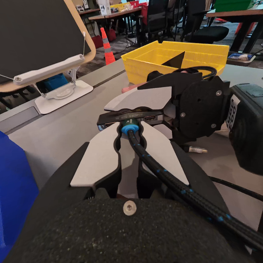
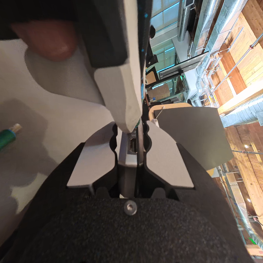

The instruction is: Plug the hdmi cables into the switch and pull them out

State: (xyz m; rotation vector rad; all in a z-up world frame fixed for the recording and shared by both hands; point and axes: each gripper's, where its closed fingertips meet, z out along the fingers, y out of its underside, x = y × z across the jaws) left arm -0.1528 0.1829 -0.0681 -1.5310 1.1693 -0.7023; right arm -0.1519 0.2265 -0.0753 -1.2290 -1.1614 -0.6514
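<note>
The switch (image 1: 128, 116) is clamped flat by the right gripper (image 1: 136, 112), just above the tabletop (image 1: 64, 135) near the yellow bin (image 1: 170, 59) at its far edge, so it's braced. The green plug (image 1: 129, 123), seated in the middle port, is pinched at the closed tips of the left gripper (image 1: 129, 126), cable (image 1: 163, 168) trailing back.

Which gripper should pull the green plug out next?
The left gripper, probably: its fingers already pinch the green plug seated in the switch. The right gripper clamps the switch itself, so it can best hold that steady.
</note>
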